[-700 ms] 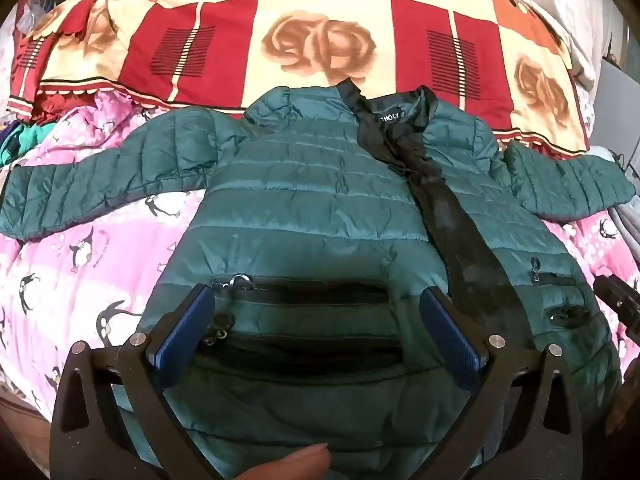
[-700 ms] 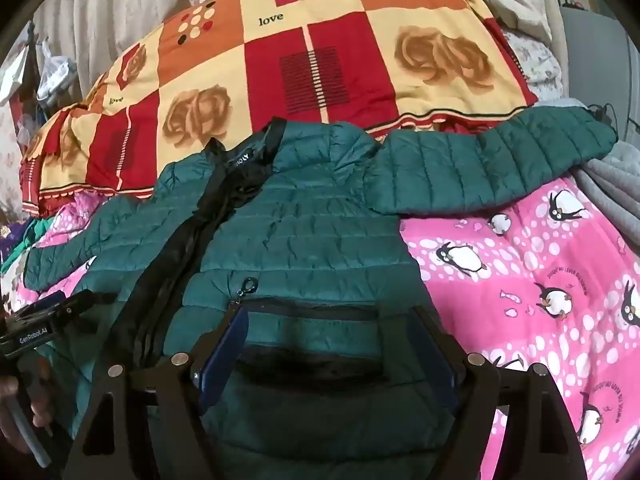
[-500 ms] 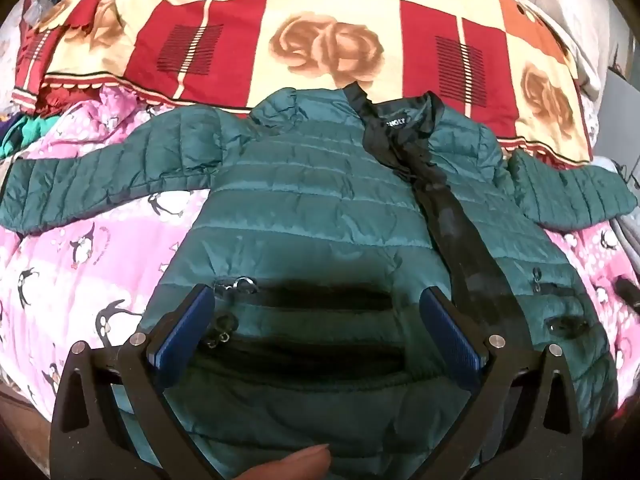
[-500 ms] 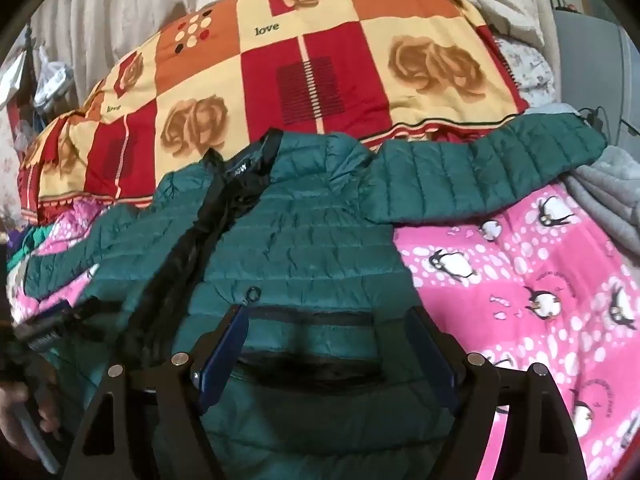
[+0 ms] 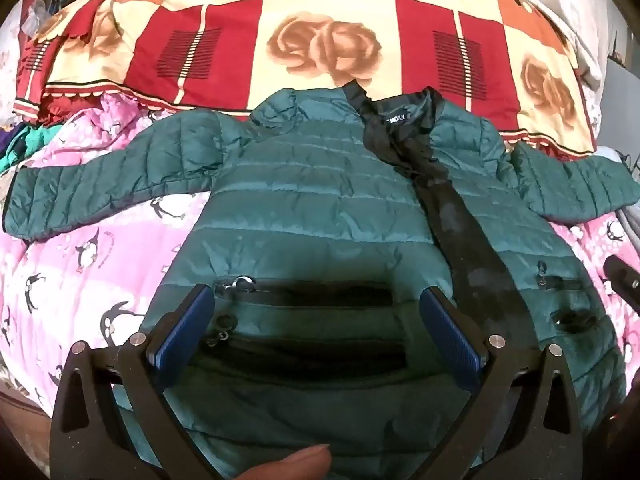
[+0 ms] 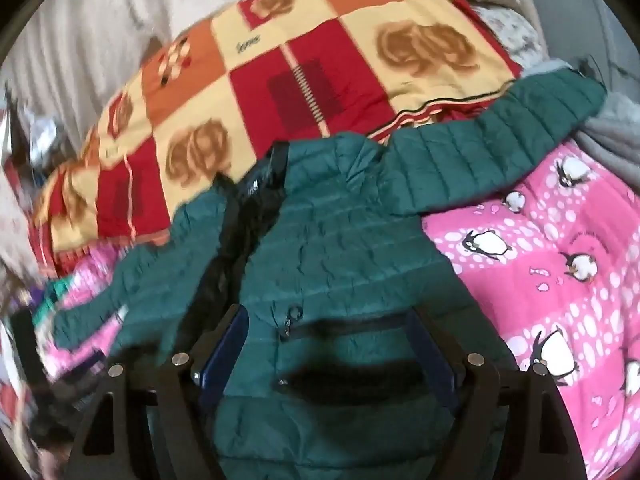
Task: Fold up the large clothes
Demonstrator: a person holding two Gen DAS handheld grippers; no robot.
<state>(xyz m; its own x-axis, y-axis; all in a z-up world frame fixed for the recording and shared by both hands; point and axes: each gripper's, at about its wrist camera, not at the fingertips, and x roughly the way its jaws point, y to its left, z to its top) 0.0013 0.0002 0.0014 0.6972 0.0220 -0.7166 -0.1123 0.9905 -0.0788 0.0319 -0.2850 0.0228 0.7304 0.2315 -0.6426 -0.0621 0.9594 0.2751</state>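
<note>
A dark green quilted puffer jacket (image 5: 320, 208) lies flat, front up, on a pink penguin-print bedspread (image 5: 80, 264), sleeves spread to both sides, black lining showing along the open zip. My left gripper (image 5: 316, 320) is open and empty, hovering over the jacket's lower left pocket. My right gripper (image 6: 324, 344) is open and empty over the lower right pocket of the jacket (image 6: 352, 248). The right sleeve (image 6: 496, 136) stretches to the far right. The right wrist view is motion-blurred.
A red, orange and cream rose-patterned quilt (image 5: 320, 40) lies behind the collar. A grey blanket (image 6: 616, 136) sits at the right edge of the bed. Mixed clothes (image 5: 16, 144) pile at the far left. The other gripper's tip (image 5: 620, 280) shows at the right edge.
Both grippers stay open. The left view has shifted slightly down the jacket. The right gripper is swinging, blurring its view, and the jacket has moved right in its frame.
</note>
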